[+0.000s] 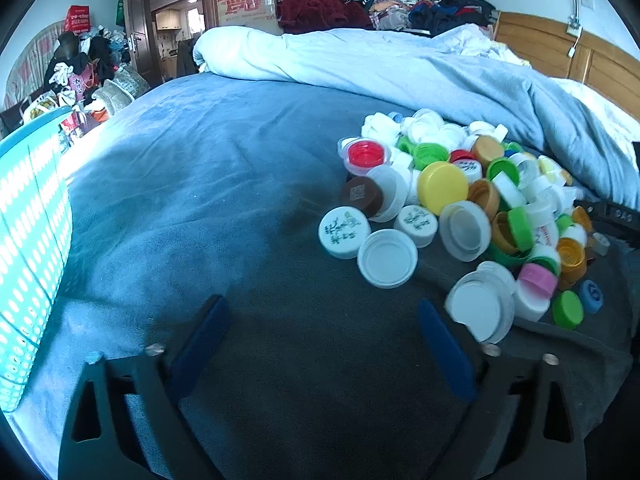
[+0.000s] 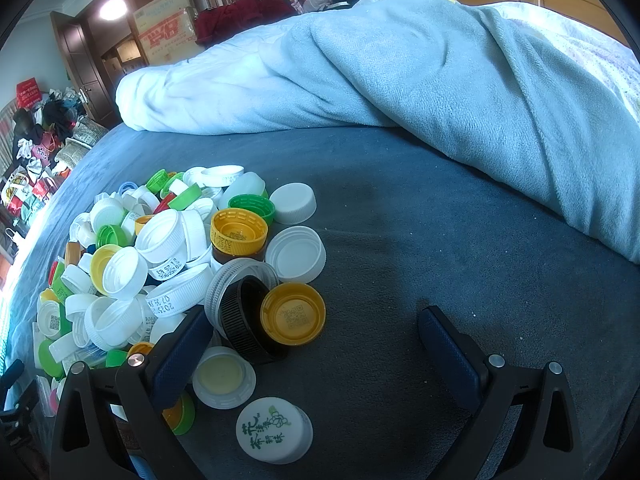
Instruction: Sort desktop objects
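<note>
- We judge the sorting barely begun: the heap of bottle caps lies mixed on the blue bed sheet, white, green, yellow and orange together, with no separate groups in view.
- A teal perforated basket stands at the left edge of the left view; we cannot see inside it.
- Our left tongs are spread with nothing between them, over bare sheet; the heap lies ahead and to their right, a large white cap just beside the right finger.
- Our right tongs are spread too, pinching nothing; the heap sits against their left finger, and a black ribbed cap and an orange cap lie just ahead between the fingers.
</note>
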Action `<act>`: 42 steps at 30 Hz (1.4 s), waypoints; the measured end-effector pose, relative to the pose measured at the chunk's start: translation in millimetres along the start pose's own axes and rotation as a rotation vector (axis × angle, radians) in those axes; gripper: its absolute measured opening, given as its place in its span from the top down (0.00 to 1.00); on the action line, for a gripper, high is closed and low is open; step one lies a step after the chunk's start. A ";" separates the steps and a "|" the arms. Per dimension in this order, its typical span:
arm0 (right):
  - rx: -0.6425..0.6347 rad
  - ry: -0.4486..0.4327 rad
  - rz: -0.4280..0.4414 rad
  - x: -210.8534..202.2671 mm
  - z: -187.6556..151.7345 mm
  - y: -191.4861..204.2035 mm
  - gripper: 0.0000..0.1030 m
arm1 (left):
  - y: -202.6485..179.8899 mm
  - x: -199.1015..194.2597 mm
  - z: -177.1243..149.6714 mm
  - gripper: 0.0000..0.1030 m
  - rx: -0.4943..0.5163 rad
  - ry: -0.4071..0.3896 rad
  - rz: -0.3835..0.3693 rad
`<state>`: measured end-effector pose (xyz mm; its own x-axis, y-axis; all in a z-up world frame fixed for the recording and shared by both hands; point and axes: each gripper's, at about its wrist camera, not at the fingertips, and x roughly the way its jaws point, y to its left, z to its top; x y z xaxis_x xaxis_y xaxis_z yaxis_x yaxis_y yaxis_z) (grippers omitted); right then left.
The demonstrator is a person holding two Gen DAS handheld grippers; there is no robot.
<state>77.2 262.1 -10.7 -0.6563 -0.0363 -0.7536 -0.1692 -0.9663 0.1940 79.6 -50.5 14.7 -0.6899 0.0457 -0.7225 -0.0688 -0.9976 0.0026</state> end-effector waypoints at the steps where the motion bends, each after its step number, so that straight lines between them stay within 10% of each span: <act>1: 0.000 0.000 0.000 -0.1 0.1 -0.4 0.00 | 0.5 -0.7 0.9 0.23 0.000 -0.002 -0.011; 13: -0.003 0.000 -0.007 -0.4 0.3 -0.2 0.00 | -10.9 21.5 31.2 0.24 -0.019 0.035 -0.039; 17: -0.004 0.000 -0.008 -0.5 0.3 -0.7 0.00 | -6.5 24.9 28.3 0.74 -0.034 0.068 -0.062; 30: -0.025 0.013 -0.039 5.3 4.5 5.2 0.00 | 15.8 -39.2 25.2 0.73 -0.084 0.029 -0.134; 42: -0.196 0.086 0.203 -97.9 -37.3 66.2 0.13 | 13.7 -63.6 32.9 0.73 -0.085 -0.026 -0.138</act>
<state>157.7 192.2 52.5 -0.5963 -0.2474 -0.7636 0.1102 -0.9675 0.2274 98.8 -65.4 83.5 -0.6965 0.1828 -0.6938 -0.1039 -0.9825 -0.1546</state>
